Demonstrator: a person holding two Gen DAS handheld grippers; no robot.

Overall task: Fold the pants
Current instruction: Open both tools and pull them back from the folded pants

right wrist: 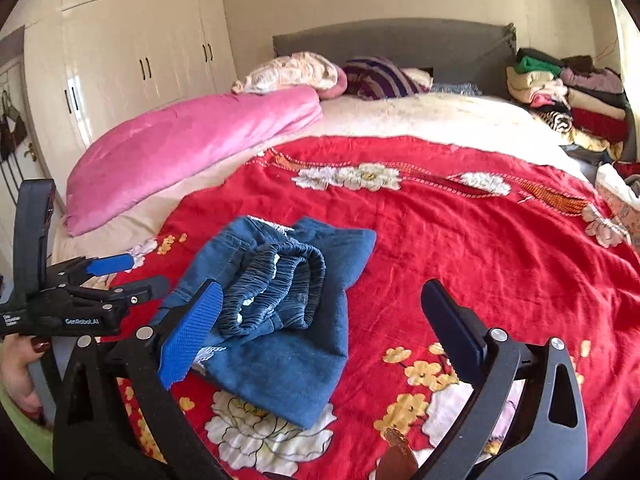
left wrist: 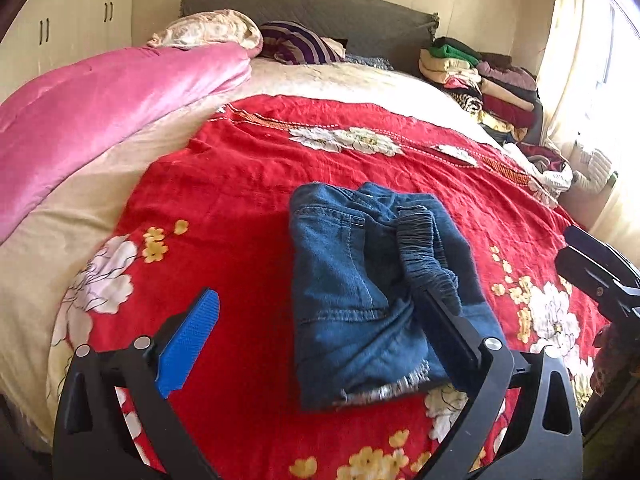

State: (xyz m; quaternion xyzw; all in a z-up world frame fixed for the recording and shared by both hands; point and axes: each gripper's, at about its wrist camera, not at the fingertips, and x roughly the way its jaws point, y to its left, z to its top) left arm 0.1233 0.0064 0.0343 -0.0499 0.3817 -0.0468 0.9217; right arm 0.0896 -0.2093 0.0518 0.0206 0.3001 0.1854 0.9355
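Your folded blue jeans lie as a compact bundle on the red floral bedspread, in the near half of it, with the gathered elastic waistband turned up on top of the bundle and a frayed pale hem at the jeans' near edge.

Your left gripper hangs above the jeans with its jaws spread as wide as they go and nothing between the pads. Its blue ribbed pad stands over bare bedspread left of the jeans, apart from the denim, while the black finger crosses in front of the jeans' right side; whether it touches the cloth you cannot tell from this view.

Your right gripper is likewise wide open and empty. Its blue pad sits in front of the jeans' left edge and its black finger stands over bare red cloth right of the jeans.

Beyond the jeans, a pink quilt lies along the left side of the bed, pillows rest against the grey headboard, and a heap of folded clothes is stacked at the far right corner.
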